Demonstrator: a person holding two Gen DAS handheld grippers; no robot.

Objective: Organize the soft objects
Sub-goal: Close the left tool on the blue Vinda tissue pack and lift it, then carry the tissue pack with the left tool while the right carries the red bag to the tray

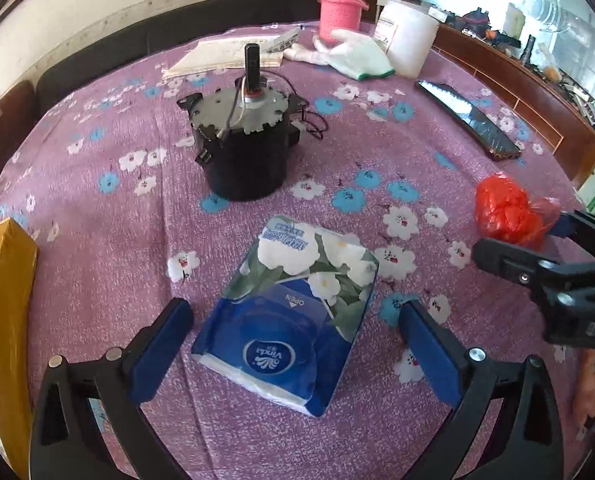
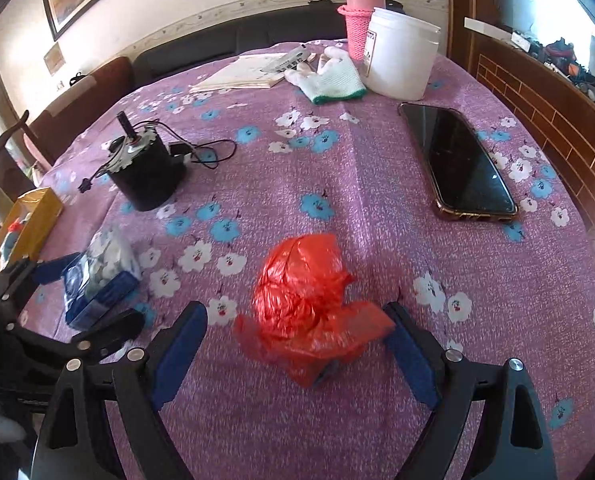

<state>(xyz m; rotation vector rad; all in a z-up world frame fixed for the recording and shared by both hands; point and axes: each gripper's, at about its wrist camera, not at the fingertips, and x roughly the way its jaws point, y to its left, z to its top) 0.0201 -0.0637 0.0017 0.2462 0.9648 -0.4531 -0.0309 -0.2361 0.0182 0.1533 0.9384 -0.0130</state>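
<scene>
A blue and white Vinda tissue pack [image 1: 293,312] lies flat on the purple flowered tablecloth [image 1: 97,240]. My left gripper [image 1: 297,314] stands open around it, with a gap between each blue pad and the pack. A crumpled red plastic bag [image 2: 301,304] sits between the fingers of my right gripper [image 2: 293,314], which is open; a loose flap of the bag reaches the right pad [image 2: 409,356]. In the left wrist view the red bag [image 1: 505,208] and right gripper [image 1: 527,236] show at the right edge. A white knit glove [image 2: 333,76] lies at the far side.
A black motor [image 1: 245,144] with wires stands mid-table beyond the pack. A phone [image 2: 461,160] lies at the right. A white jar [image 2: 401,52], a pink bottle [image 2: 361,16] and papers [image 2: 249,72] sit at the back. A yellow box [image 1: 5,300] stands at the left edge.
</scene>
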